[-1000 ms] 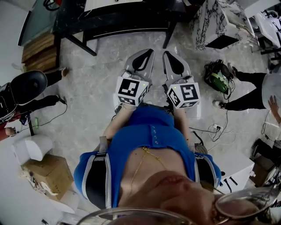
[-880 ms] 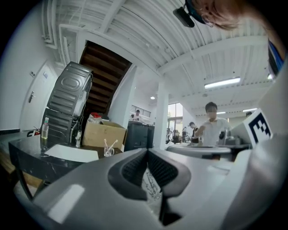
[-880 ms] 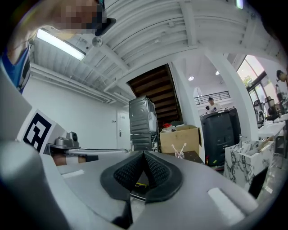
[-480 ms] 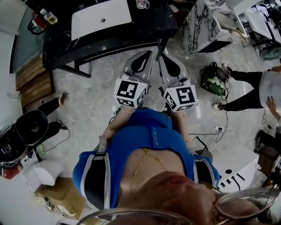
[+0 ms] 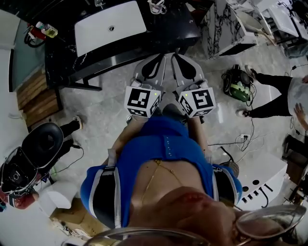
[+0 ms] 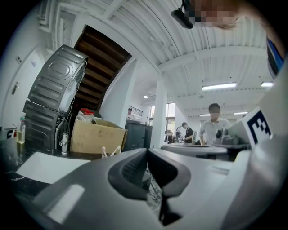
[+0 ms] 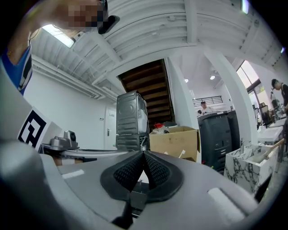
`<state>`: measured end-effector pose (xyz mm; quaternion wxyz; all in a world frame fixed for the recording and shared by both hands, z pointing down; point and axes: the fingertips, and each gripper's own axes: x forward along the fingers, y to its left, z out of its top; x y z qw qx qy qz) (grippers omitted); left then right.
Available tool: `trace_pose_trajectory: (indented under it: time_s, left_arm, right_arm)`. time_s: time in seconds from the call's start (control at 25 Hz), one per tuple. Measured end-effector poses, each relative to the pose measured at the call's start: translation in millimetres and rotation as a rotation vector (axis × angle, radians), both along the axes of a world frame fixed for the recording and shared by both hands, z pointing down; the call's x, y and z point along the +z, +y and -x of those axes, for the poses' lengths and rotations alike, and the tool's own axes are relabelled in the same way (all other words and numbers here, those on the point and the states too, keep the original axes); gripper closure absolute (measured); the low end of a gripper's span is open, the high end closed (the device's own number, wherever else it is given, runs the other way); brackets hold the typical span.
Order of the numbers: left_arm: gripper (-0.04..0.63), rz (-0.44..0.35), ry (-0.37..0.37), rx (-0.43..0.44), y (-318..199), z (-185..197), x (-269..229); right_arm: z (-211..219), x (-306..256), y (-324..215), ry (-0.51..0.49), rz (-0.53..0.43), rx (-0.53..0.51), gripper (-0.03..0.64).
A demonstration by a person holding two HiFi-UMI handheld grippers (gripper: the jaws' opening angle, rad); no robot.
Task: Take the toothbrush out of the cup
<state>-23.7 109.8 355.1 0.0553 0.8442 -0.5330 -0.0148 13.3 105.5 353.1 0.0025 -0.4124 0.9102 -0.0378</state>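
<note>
A cup (image 5: 156,6) with thin handles sticking out stands on the black table (image 5: 178,26) at the top of the head view. Two pale toothbrush heads (image 6: 104,152) poke up just beyond the jaws in the left gripper view; the cup below them is hidden. The toothbrush heads (image 7: 181,154) also show in front of a cardboard box in the right gripper view. My left gripper (image 5: 162,56) (image 6: 147,151) and right gripper (image 5: 175,55) (image 7: 143,152) are held side by side, level, pointing at the table. Both are shut with nothing between the jaws, short of the cup.
A white slab (image 5: 110,24) lies on the black table. A marble-patterned cabinet (image 5: 226,26) stands to its right. A green bag (image 5: 237,87) and a person's legs (image 5: 269,98) are on the floor at right, a black chair (image 5: 41,144) at left. Cardboard box (image 6: 96,137) and grey appliance (image 6: 56,96) stand behind.
The view has advanced toward the black table, which now fills more of the top. Both grippers keep side by side and shut; the chair at left has slid down the picture.
</note>
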Motion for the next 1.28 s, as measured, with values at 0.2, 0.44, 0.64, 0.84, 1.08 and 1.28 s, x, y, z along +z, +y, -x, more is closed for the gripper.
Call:
trace_pose_trajectory:
  time_s: [0.2, 0.44, 0.64, 0.84, 1.08, 1.28]
  left_arm:
    - [0.591, 0.010, -0.003, -0.030, -15, 18, 4]
    - [0.591, 0.017, 0.000, -0.076, -55, 35, 8]
    - [0.591, 0.010, -0.007, -0.093, -108, 34, 2]
    - [0.591, 0.010, -0.020, -0.128, -161, 34, -4]
    - [0.591, 0.047, -0.014, -0.177, -211, 31, 3]
    - [0.591, 0.064, -0.002, -0.226, -245, 29, 12]
  right_arm:
    - [10, 3, -19, 0.003, 0.011, -0.002, 0.615]
    - [26, 10, -61, 0.008, 0.029, -0.042, 0.615]
    - [35, 5, -117, -0.002, 0.018, -0.094, 0.615]
    - [39, -2, -173, -0.005, 0.014, -0.140, 0.615]
    - [34, 2, -223, -0.006, 0.043, -0.188, 0.615]
    - [26, 6, -258, -0.005, 0.047, -0.212, 0.615]
